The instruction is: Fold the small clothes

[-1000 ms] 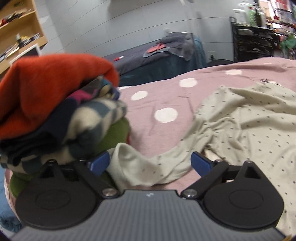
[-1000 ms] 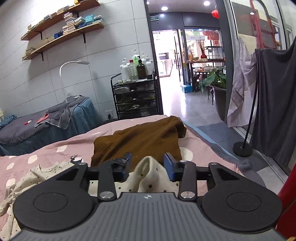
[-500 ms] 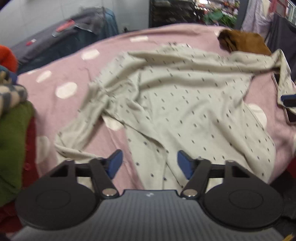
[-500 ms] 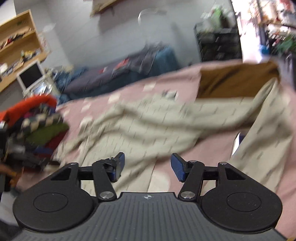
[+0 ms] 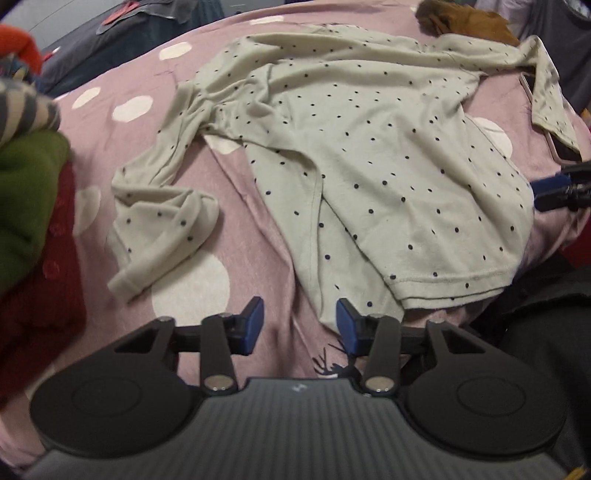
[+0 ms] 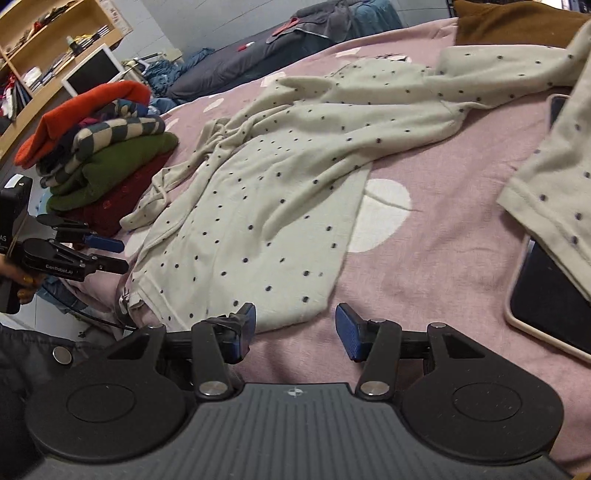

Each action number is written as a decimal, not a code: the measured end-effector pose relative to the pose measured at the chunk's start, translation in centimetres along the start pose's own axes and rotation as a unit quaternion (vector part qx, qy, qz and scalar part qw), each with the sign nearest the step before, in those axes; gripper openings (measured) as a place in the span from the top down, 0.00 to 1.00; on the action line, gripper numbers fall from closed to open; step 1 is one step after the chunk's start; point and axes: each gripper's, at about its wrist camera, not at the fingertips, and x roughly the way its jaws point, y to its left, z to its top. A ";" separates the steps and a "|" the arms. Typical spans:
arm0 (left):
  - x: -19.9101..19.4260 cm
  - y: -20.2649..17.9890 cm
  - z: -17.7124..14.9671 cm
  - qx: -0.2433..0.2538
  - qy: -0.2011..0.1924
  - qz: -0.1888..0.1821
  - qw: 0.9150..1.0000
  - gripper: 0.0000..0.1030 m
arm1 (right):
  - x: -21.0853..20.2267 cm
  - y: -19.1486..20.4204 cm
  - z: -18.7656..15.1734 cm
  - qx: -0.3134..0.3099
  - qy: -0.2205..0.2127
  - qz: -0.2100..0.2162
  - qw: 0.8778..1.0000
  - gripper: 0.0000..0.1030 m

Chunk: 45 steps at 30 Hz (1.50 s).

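A cream long-sleeved shirt with dark dots (image 5: 369, 155) lies spread and rumpled on the pink dotted bedspread (image 5: 280, 266); it also shows in the right wrist view (image 6: 280, 184). My left gripper (image 5: 299, 326) is open and empty, just in front of the shirt's hem near the bed's front edge. My right gripper (image 6: 293, 330) is open and empty, by the hem's other corner. The left gripper shows in the right wrist view (image 6: 107, 251), the right gripper's fingertips (image 5: 550, 186) in the left wrist view.
A stack of folded clothes (image 6: 99, 155) in orange, checked, green and dark red stands at the left of the bed. A brown garment (image 6: 517, 22) lies at the far side. A phone (image 6: 546, 295) lies under the shirt's right sleeve.
The right gripper let go of the shirt's sleeve and opened. Both grippers pulled back from the sleeves to the near edge by the hem. The shirt now lies spread out.
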 end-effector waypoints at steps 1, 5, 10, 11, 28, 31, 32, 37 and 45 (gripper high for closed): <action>0.0 0.1 -0.1 -0.018 -0.001 -0.011 1.000 0.74 | 0.3 0.2 0.0 -0.006 0.001 0.001 1.000 0.19; -0.1 -0.5 -0.4 -0.047 0.012 -0.057 0.997 0.75 | 0.9 1.1 0.4 -0.042 0.009 -0.011 0.999 0.19; 2.2 -0.5 -1.4 -0.080 0.023 -0.053 0.995 0.75 | 1.0 1.0 0.3 -0.041 0.006 -0.013 0.999 0.18; 2.6 -0.3 -1.5 -0.093 0.022 -0.055 0.994 0.75 | 1.0 1.1 0.3 -0.042 0.006 -0.014 0.999 0.18; 2.0 -0.9 -0.2 -0.109 -0.057 -0.052 0.991 0.97 | 1.3 2.0 1.2 -0.034 -0.011 0.018 0.999 0.80; -0.9 0.8 0.7 -0.104 -0.079 -0.036 0.991 0.97 | -1.5 1.3 2.8 -0.003 -0.042 0.037 0.998 0.81; -1.8 1.3 0.8 -0.102 -0.084 -0.027 0.991 0.97 | -2.6 1.0 3.4 0.006 -0.053 0.043 0.998 0.81; -5.0 4.5 0.7 -0.090 -0.065 0.029 0.993 0.97 | -9.2 -1.4 6.4 0.058 -0.108 0.051 0.991 0.81; -2.0 7.2 -1.1 -0.107 0.034 0.028 0.993 0.97 | -8.9 -3.8 4.3 0.105 -0.052 0.021 0.993 0.82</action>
